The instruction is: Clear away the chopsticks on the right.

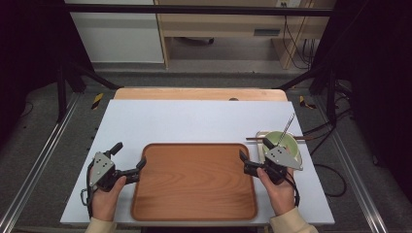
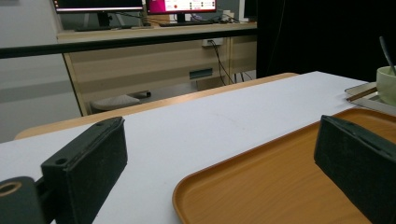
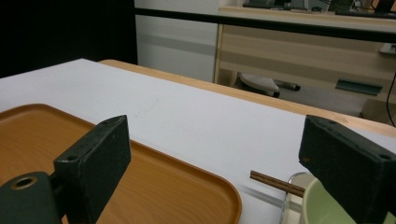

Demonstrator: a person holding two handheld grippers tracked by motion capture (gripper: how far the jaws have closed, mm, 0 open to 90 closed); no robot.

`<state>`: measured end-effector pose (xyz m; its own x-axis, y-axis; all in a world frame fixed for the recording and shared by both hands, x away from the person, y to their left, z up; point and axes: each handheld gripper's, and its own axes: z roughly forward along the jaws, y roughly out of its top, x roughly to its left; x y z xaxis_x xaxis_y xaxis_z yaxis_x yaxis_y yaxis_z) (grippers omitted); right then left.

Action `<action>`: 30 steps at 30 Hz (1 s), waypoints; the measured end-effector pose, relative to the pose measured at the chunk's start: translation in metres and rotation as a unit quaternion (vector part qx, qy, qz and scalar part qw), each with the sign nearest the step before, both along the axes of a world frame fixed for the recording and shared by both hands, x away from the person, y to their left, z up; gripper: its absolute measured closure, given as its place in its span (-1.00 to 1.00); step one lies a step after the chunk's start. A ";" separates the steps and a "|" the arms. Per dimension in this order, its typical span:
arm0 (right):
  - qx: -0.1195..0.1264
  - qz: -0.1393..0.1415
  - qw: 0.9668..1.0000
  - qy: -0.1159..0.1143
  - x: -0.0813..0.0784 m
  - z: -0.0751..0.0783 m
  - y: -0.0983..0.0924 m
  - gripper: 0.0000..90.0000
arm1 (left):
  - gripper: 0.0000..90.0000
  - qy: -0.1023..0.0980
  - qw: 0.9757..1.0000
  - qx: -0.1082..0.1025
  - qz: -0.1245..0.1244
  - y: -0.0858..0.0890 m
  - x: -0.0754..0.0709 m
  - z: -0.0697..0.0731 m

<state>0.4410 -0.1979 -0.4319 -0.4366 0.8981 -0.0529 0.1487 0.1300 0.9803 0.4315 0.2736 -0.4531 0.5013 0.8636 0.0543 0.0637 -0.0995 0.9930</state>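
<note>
flanking the tray (image 1: 194, 184), both tongs (image 1: 130, 160) (image 1: 252, 155) gape wide, empty.

The white table (image 1: 194, 119) beyond the bare wooden tray (image 1: 194, 182) lies open, while the green bowl (image 1: 282, 142) with its spoon (image 1: 287, 124) crowds the right edge.

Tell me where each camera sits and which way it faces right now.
High view: above the person's side, looking forward and down on the wooden tray; both hands, left gripper and right gripper show.
Left gripper view: on the left gripper, low at the tray's left edge, facing across the table; its open fingers show.
Right gripper view: on the right gripper, beside the tray's right edge; its open fingers show.
Shared: both gripper views catch the tray, green bowl and chopsticks.
</note>
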 end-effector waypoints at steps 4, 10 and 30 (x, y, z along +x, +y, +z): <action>-0.021 -0.011 1.000 0.010 -0.001 0.002 -0.003 -0.78 | -0.95 0.004 1.000 0.000 0.006 0.002 0.002 -0.003; -0.079 -0.026 0.997 0.000 -0.013 0.018 -0.009 -0.60 | -0.95 0.000 1.000 0.023 0.005 0.000 -0.004 -0.003; -0.224 -0.060 0.958 0.170 -0.011 0.054 -0.128 0.67 | -0.92 -0.006 0.999 0.042 0.027 0.020 -0.024 -0.008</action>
